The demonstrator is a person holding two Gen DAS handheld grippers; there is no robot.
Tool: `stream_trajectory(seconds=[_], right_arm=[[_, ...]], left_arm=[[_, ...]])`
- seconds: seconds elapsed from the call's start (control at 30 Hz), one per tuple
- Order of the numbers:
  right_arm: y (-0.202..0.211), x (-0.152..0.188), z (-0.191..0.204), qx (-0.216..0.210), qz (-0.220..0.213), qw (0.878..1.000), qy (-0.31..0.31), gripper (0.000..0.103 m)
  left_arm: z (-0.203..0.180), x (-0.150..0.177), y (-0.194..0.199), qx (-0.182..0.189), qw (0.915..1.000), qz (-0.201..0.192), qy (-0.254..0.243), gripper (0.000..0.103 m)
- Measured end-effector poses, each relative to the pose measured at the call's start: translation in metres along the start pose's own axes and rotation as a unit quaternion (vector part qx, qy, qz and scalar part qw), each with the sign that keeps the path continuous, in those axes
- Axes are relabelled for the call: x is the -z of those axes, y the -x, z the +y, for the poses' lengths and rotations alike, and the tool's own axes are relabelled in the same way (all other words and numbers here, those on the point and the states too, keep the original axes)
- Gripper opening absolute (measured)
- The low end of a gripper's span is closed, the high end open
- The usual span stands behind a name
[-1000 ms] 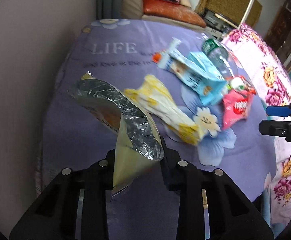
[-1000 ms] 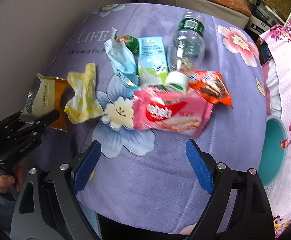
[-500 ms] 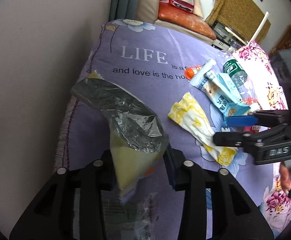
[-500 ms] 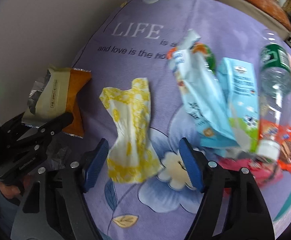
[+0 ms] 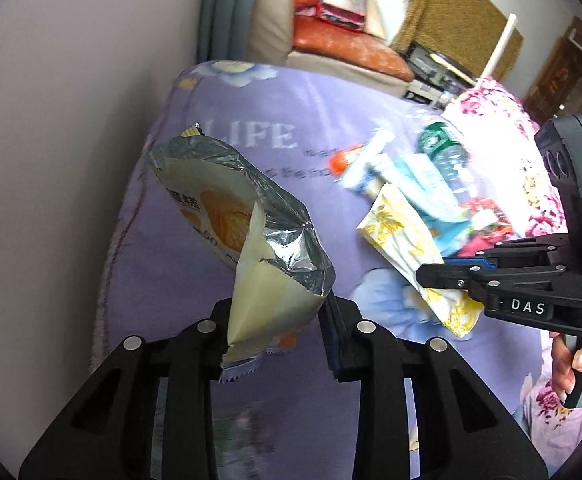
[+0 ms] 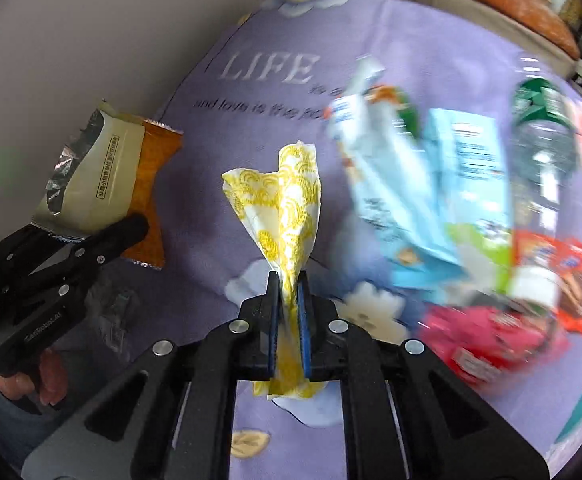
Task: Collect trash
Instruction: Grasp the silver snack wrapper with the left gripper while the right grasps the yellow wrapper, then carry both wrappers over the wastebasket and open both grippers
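A purple cloth (image 6: pixel 195 148) with flowers and the word "LIFE" covers the surface, beside a grey wall (image 5: pixel 51 120). The right hand-held gripper (image 6: pixel 289 284) has just clenched on the yellow wrapper (image 6: pixel 287 200). The left hand-held gripper (image 5: pixel 279 312) grasps a foil bag (image 5: pixel 227 208) above the cloth. More trash (image 6: pixel 471 200) lies at the right, a sofa (image 5: pixel 331 44) behind.

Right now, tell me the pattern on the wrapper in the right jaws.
White wrapper with a yellow scalloped print, clearest in the right wrist view.
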State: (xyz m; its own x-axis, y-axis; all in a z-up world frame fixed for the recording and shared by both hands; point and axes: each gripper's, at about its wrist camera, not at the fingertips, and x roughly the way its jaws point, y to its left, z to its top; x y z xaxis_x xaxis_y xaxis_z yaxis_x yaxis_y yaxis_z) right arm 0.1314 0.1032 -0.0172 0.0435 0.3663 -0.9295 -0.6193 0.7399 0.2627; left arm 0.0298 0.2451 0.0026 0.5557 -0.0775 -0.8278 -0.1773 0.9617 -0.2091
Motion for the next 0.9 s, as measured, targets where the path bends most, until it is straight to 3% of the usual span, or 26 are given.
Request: stream_trajectory(seconds=[0.27, 0.47, 0.9], right_arm=[[0.051, 0.029, -0.031, 0.023, -0.047, 0.998, -0.035, 0.008], [0.089, 0.056, -0.080, 0.030, -0.073, 0.994, -0.070, 0.008], [0.131, 0.112, -0.181, 0.050, -0.115, 0.979, -0.163, 0.009]], left_arm=[[-0.063, -0.011, 0.004, 0.032, 0.9982, -0.010, -0.050, 0.031], [-0.114, -0.015, 0.008, 0.056, 0.9945, -0.017, -0.087, 0.031], [-0.246, -0.023, -0.021, 0.103, 0.9796, 0.000, -0.173, 0.031]])
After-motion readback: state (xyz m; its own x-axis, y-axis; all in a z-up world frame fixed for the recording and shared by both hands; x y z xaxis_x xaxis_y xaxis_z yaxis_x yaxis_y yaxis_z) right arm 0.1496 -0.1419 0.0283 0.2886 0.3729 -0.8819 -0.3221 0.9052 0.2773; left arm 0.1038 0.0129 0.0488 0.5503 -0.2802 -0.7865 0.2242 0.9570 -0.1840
